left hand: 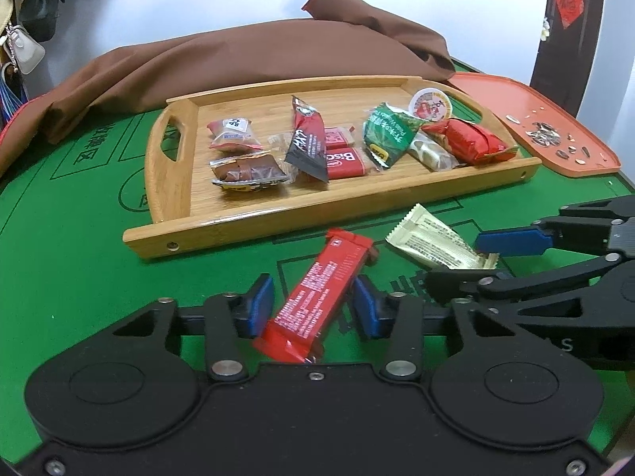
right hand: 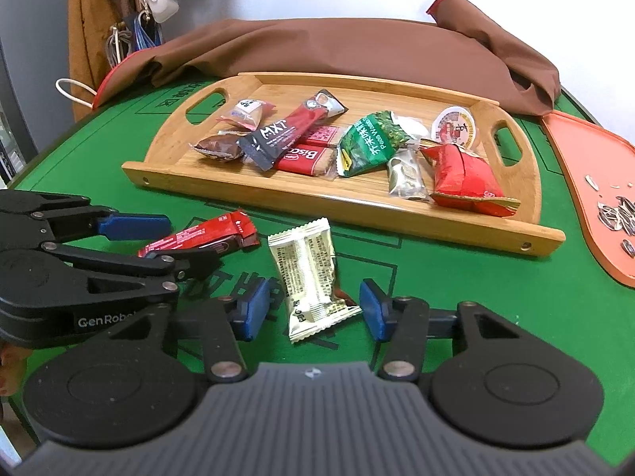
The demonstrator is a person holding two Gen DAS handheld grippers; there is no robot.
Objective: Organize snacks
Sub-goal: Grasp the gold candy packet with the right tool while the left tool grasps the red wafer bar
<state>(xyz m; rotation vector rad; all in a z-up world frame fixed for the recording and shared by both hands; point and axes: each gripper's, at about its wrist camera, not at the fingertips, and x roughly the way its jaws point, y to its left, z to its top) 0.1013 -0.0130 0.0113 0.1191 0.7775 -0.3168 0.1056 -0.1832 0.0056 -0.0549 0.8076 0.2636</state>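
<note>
A red snack bar (left hand: 321, 277) lies slanted on the green table, and my left gripper (left hand: 313, 307) is shut on it, its blue pads against the bar's two sides. To its right lies a cream snack packet (left hand: 432, 238). In the right wrist view that cream packet (right hand: 305, 273) sits between the blue pads of my right gripper (right hand: 315, 309), which is open, with a gap showing on the left side. Behind both stands a wooden tray (left hand: 238, 226) holding several wrapped snacks. The left gripper (right hand: 192, 240) shows side-on at the left of the right wrist view, around the red bar (right hand: 206, 234).
An orange tray (right hand: 575, 198) with sunflower seeds (right hand: 619, 214) lies at the right, close to the wooden tray's (right hand: 357, 206) end. A brown cloth (left hand: 238, 59) is heaped behind the tray. Bags and keys hang at the far left by the wall.
</note>
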